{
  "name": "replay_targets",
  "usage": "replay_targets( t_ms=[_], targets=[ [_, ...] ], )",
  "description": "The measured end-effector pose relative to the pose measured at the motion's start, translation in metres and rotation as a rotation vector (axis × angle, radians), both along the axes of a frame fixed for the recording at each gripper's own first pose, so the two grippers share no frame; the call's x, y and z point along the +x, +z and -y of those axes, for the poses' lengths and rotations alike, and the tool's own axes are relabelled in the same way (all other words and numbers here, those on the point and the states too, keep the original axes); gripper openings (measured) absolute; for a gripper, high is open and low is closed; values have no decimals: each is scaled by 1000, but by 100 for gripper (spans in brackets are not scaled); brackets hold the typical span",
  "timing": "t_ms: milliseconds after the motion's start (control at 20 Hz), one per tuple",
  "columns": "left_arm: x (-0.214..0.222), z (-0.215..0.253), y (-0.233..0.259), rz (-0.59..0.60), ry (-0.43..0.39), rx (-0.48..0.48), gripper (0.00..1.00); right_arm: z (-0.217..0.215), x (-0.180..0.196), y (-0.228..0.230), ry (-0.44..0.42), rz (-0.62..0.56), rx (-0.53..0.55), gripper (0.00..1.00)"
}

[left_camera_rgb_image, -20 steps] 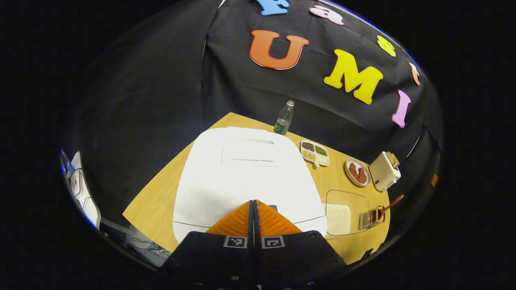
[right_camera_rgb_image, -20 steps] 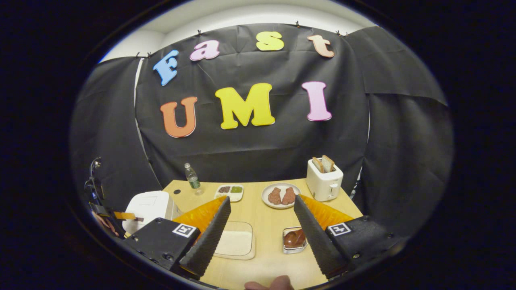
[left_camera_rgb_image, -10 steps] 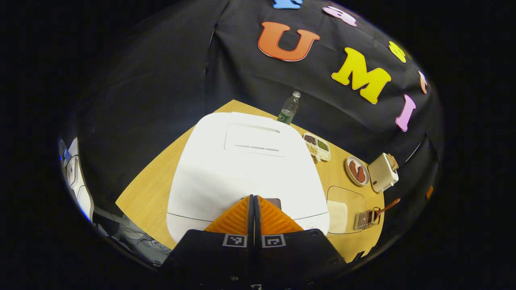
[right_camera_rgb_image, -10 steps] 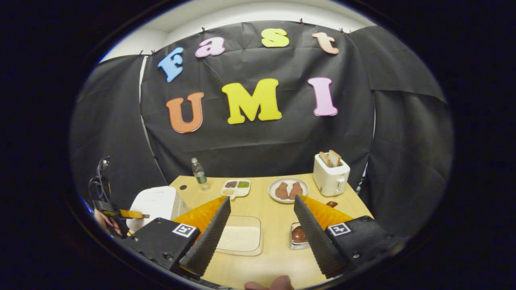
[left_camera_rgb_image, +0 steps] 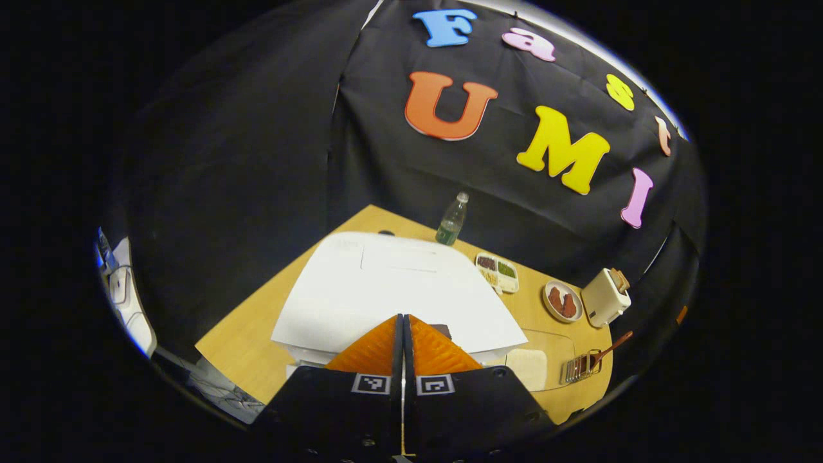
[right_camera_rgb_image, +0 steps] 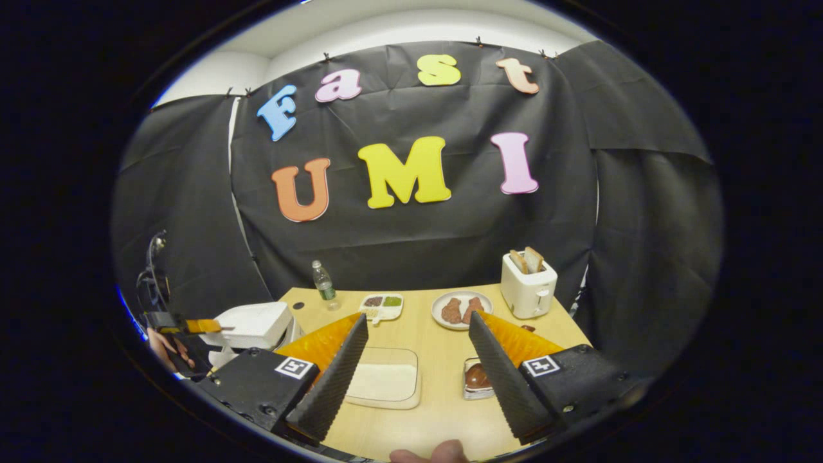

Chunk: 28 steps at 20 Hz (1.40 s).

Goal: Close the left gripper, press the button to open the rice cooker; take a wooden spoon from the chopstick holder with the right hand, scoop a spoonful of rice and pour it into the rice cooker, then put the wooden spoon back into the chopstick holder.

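Dim booth, overhead light; table [right_camera_rgb_image: 443, 347] evenly lit, soft shadows; strong fisheye bending at edges.

White rice cooker [left_camera_rgb_image: 392, 289], lid popped ajar; wooden spoon [left_camera_rgb_image: 611, 345] leaning in chopstick holder [left_camera_rgb_image: 580, 368] beside rice tray [right_camera_rgb_image: 384, 383].

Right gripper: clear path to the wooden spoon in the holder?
Probably yes. The right gripper is open, the wooden spoon in the holder lies just ahead by its right finger, and nothing stands between them on the table.
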<state>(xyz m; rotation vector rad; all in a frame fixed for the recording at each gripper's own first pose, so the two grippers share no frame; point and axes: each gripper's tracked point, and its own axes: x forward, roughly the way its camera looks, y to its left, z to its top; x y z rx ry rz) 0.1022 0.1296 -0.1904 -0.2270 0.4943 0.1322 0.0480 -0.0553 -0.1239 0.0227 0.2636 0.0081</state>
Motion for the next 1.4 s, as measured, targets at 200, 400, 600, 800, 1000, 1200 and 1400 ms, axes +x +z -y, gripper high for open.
replay_targets(
  t_ms=[200,400,600,800,1000,1200,1400],
  targets=[
    [31,-3,70,212,4,100,19,14,-3,10,-19,29,0,100],
    [50,6,88,255,5,89,53,34,-7,18,-45,52,-10,100],
    [44,15,107,327,2,143,86,52,-13,14,-65,54,-17,100],
    [28,23,115,348,15,178,94,66,-12,-6,-51,18,-4,100],
    [7,48,117,355,-9,154,94,86,0,-39,-39,-32,3,100],
    [-10,71,122,366,-36,180,94,117,23,-82,-45,-98,3,100],
    [-22,93,133,393,-9,171,94,137,52,-134,-10,-191,48,100]
  ],
)
